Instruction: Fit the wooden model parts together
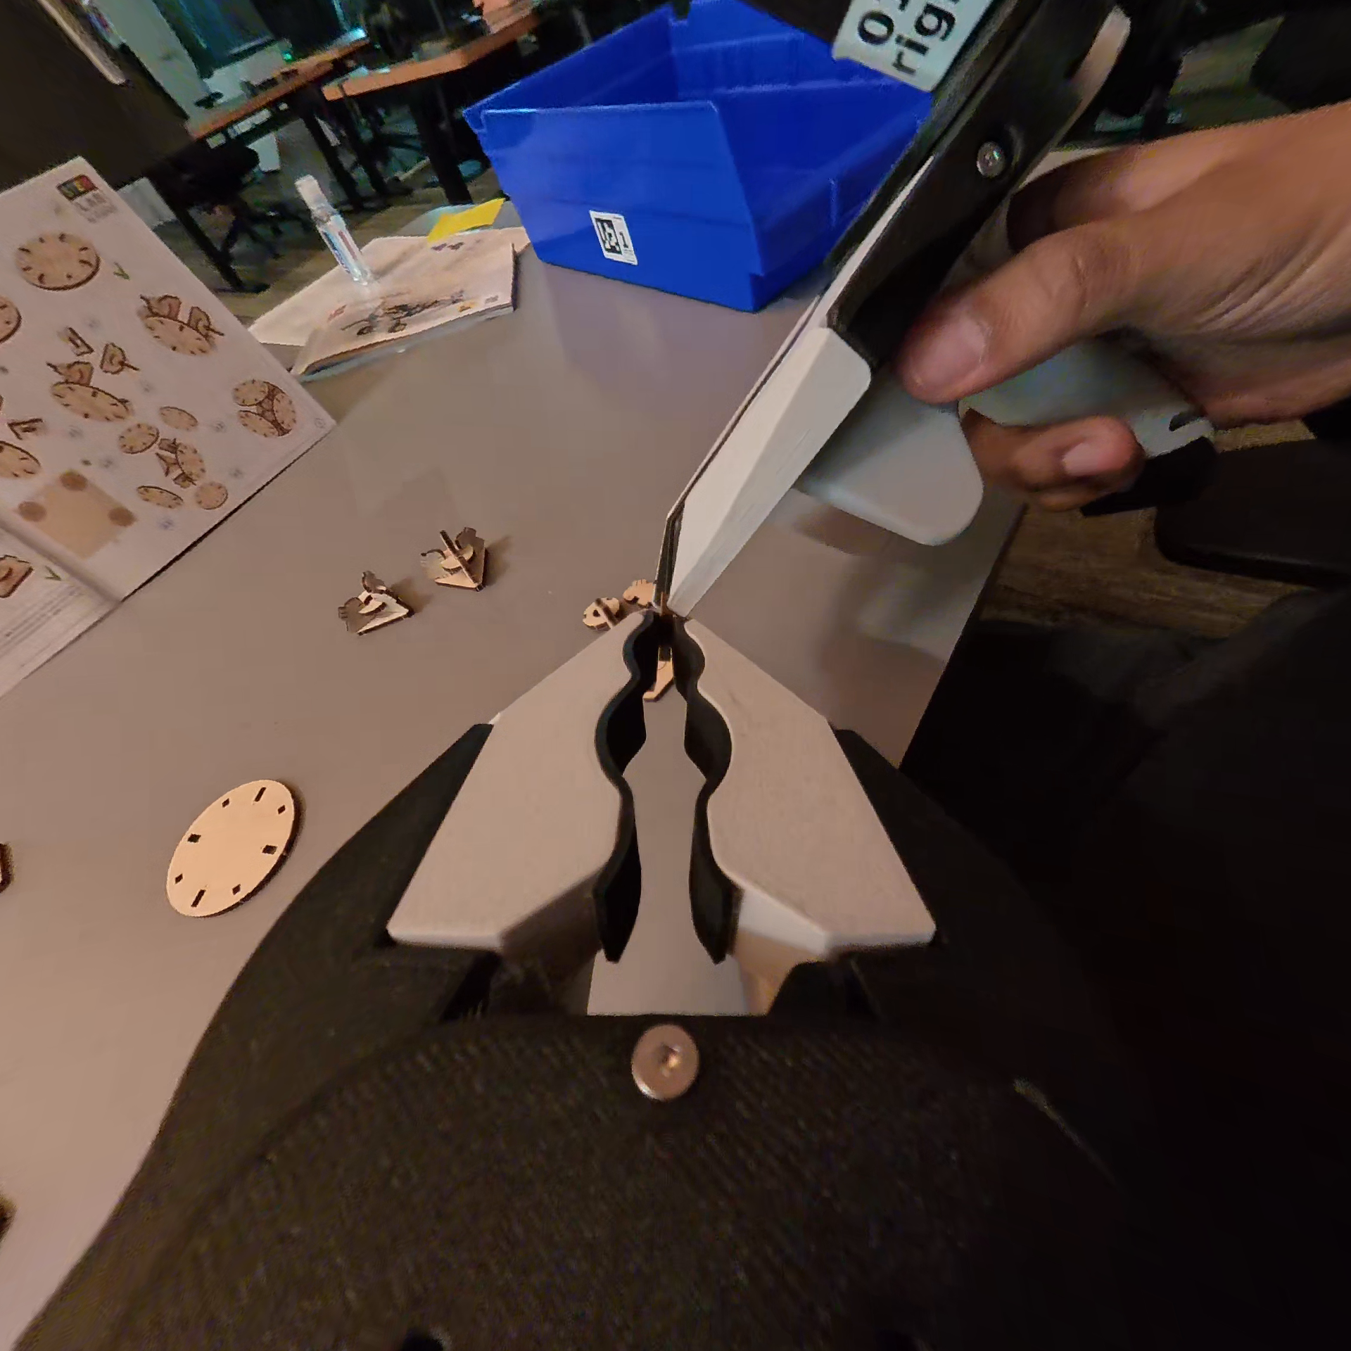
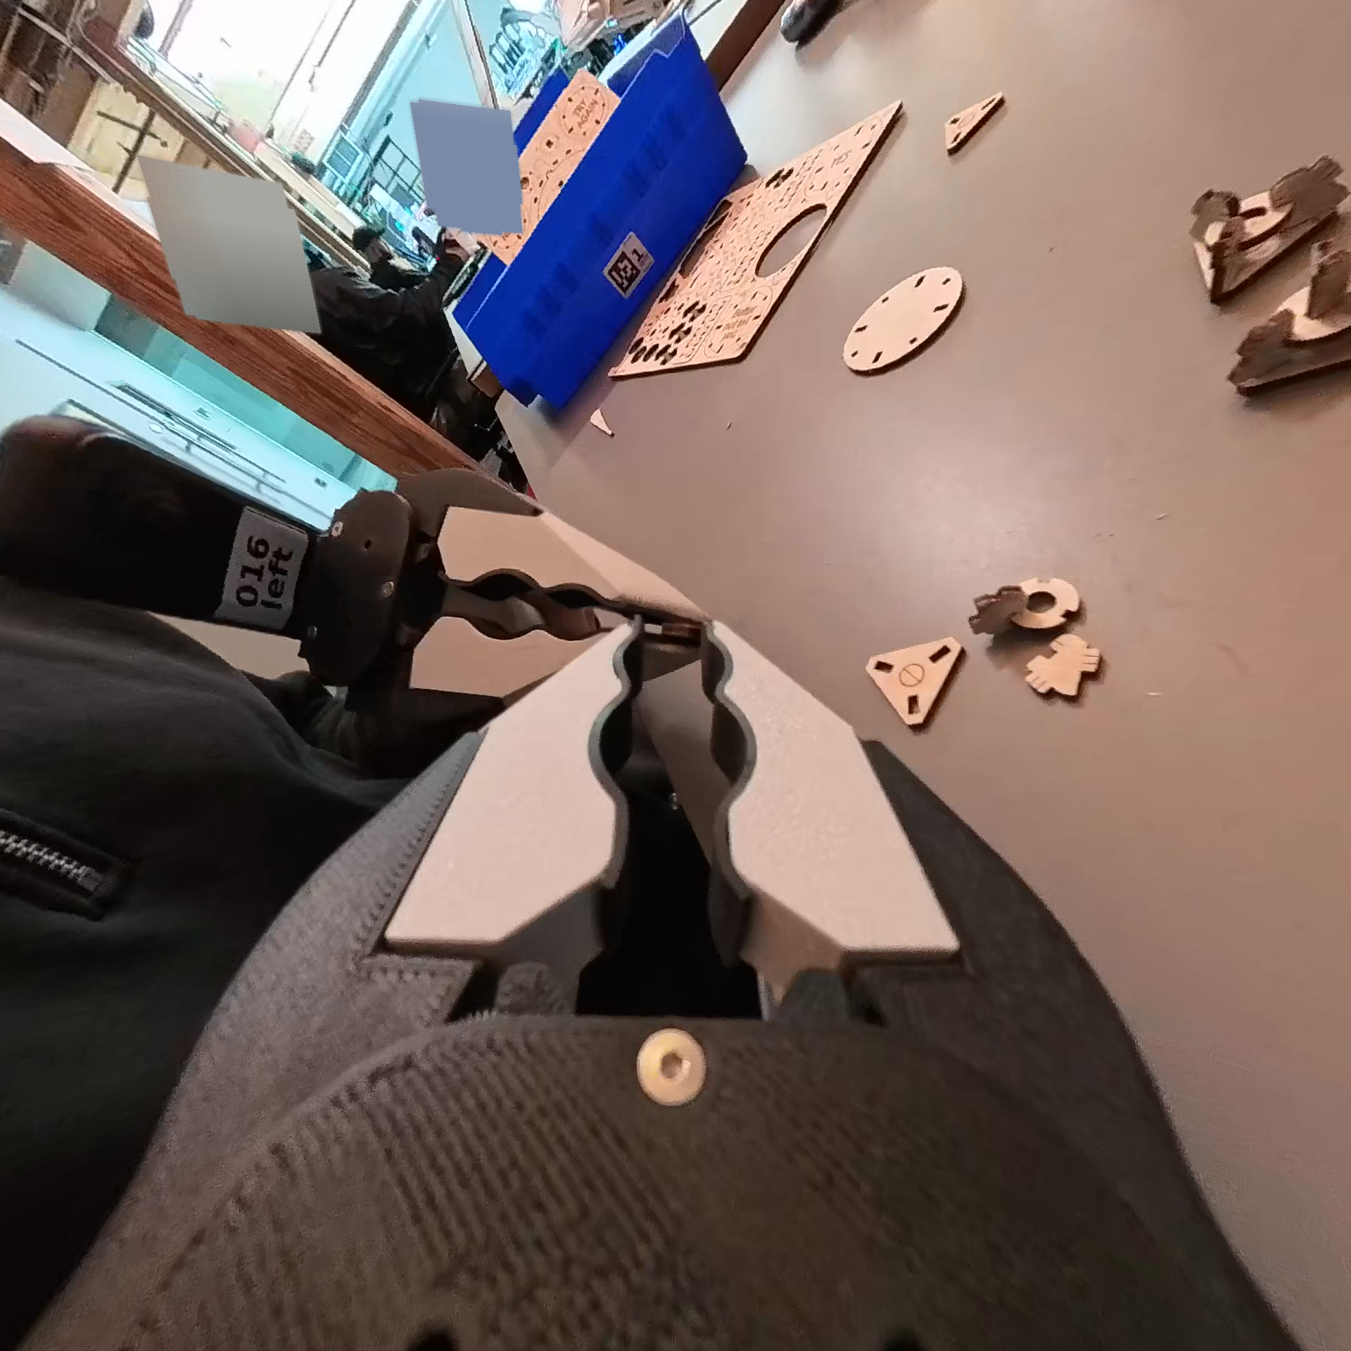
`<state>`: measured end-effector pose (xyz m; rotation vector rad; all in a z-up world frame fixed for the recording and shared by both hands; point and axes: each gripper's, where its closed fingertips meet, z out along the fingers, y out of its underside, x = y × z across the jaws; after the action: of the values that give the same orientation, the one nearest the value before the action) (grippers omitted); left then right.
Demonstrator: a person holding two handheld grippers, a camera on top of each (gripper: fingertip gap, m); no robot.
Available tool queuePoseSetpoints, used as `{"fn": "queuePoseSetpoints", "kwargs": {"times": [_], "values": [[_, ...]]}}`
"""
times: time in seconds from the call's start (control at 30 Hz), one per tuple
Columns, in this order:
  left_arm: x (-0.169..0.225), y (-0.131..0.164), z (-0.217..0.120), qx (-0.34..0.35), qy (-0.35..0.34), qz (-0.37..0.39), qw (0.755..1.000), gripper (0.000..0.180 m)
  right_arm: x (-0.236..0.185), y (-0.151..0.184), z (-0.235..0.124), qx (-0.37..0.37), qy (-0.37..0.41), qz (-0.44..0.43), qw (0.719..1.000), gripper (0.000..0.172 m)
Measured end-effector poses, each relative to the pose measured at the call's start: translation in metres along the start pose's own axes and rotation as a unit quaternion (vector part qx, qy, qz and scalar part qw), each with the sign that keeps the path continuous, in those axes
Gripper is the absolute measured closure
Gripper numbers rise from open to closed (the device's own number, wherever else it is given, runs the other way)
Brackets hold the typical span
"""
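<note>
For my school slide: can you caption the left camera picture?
Left gripper pinches a small wooden piece while the right gripper meets it.

Office/workshop: desks (image 1: 409, 80), parts bin (image 1: 680, 168)

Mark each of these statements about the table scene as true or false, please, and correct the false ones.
1. The left claw is shut on a small wooden piece. True.
2. The bin is red. False: it is blue.
3. A wooden disc with slots lies flat on the table. True.
4. The two claws are far apart. False: the right claw meets the left one tip to tip.
5. A triangular wooden piece lies on the table. True.
6. The disc stands on its edge inside the bin. False: it lies on the table, outside the bin.
</note>
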<state>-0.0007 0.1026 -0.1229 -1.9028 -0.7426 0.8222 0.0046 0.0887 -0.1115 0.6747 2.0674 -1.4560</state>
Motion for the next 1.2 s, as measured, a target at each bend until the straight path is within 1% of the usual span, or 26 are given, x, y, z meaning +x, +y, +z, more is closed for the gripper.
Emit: {"fn": "queuePoseSetpoints", "kwargs": {"times": [0.3,0.33,0.37,0.4,0.47,0.53,0.57,0.63,0.7,0.77,0.83,0.93,1.07,1.2], "values": [[0.008,0.011,0.005,-0.033,-0.003,0.072,0.997,0.179,0.006,0.013,-0.002,-0.049,0.02,-0.025,0.998,0.157],[0.009,0.012,0.005,-0.035,-0.001,0.078,0.996,0.178,0.005,0.014,-0.001,-0.054,0.017,-0.027,0.998,0.159],[0.012,0.012,0.006,-0.032,0.004,0.079,0.996,0.176,0.005,0.013,-0.001,-0.055,0.015,-0.028,0.998,0.172],[0.013,0.012,0.006,-0.03,0.008,0.074,0.997,0.171,0.005,0.012,-0.001,-0.054,0.016,-0.029,0.998,0.172],[0.013,0.012,0.007,-0.026,0.021,0.047,0.998,0.17,0.009,0.011,-0.002,-0.058,0.023,-0.033,0.998,0.172],[0.008,0.011,0.005,-0.021,0.023,0.018,0.999,0.174,0.014,0.01,-0.004,-0.062,0.035,-0.038,0.997,0.172],[0.005,0.011,0.004,-0.017,0.025,0.006,1.0,0.18,0.016,0.009,-0.005,-0.061,0.04,-0.039,0.997,0.172],[-0.001,0.01,0.002,-0.014,0.027,-0.02,0.999,0.18,0.02,0.008,-0.008,-0.06,0.049,-0.04,0.996,0.172],[-0.008,0.014,0.002,-0.023,0.027,-0.046,0.998,0.179,0.026,0.007,-0.012,-0.06,0.067,-0.048,0.995,0.172],[-0.015,0.024,0.003,-0.05,0.03,-0.076,0.995,0.173,0.035,0.01,-0.017,-0.073,0.099,-0.066,0.99,0.171],[-0.013,0.029,0.003,-0.065,0.059,-0.105,0.991,0.171,0.042,0.016,-0.02,-0.094,0.128,-0.088,0.983,0.165],[-0.011,0.031,0.004,-0.07,0.08,-0.128,0.986,0.171,0.046,0.028,-0.015,-0.129,0.152,-0.122,0.972,0.155],[-0.008,0.033,0.006,-0.081,0.101,-0.141,0.981,0.171,0.054,0.043,-0.004,-0.181,0.195,-0.198,0.943,0.144],[-0.007,0.035,0.008,-0.09,0.112,-0.157,0.977,0.167,0.059,0.043,0.002,-0.199,0.22,-0.261,0.919,0.148]]}}
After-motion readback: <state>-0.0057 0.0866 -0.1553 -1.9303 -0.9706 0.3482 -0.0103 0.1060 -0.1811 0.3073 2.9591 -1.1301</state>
